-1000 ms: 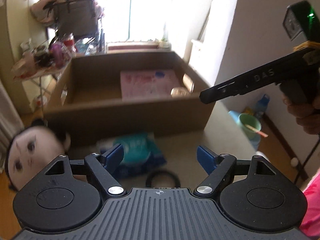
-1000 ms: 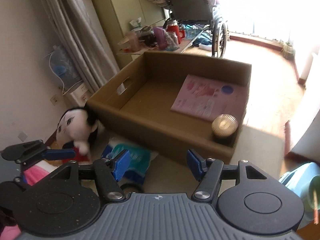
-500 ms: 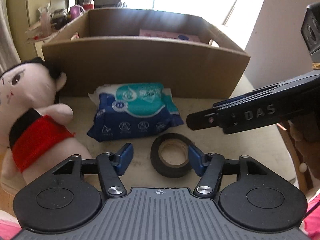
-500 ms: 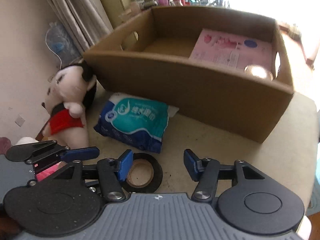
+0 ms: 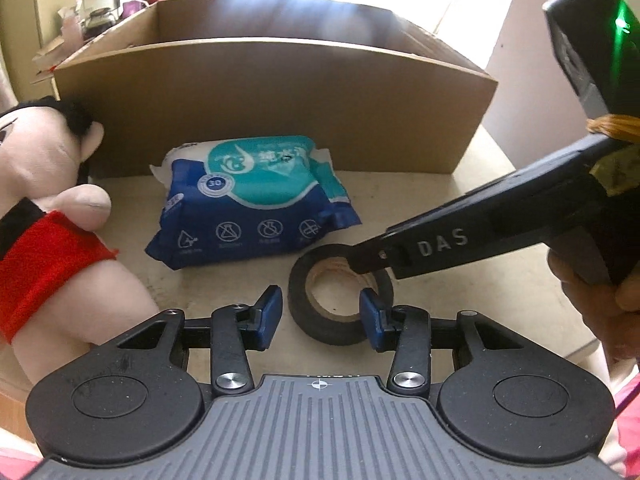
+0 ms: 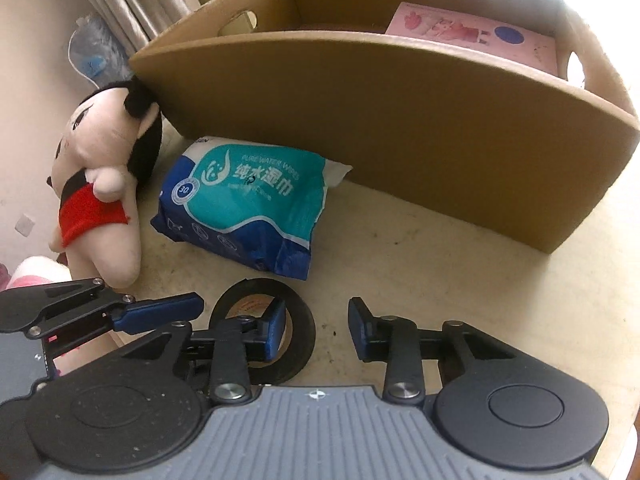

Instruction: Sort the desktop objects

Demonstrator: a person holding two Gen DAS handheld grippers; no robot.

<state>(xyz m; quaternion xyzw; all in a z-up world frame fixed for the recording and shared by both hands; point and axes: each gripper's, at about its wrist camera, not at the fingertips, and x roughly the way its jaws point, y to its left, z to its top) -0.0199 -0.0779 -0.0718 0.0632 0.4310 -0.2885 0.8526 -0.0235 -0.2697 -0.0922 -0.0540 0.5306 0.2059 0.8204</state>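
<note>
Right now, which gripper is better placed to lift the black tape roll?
Right gripper: its closing jaws straddle one wall of the black tape roll, one finger inside the hole. The left gripper sits off-centre beside it.

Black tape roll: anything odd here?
Yes. Both grippers are working the same black tape roll. The left gripper is shut across its outside, while the right gripper, jaws closing, has one finger in the core and the roll's wall between them. A double grab on one small item looks odd.

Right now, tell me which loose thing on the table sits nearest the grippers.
The black tape roll. It lies flat right at both grippers' fingertips, while the wipes pack and the plush doll lie farther off, nearer the cardboard box.
</note>
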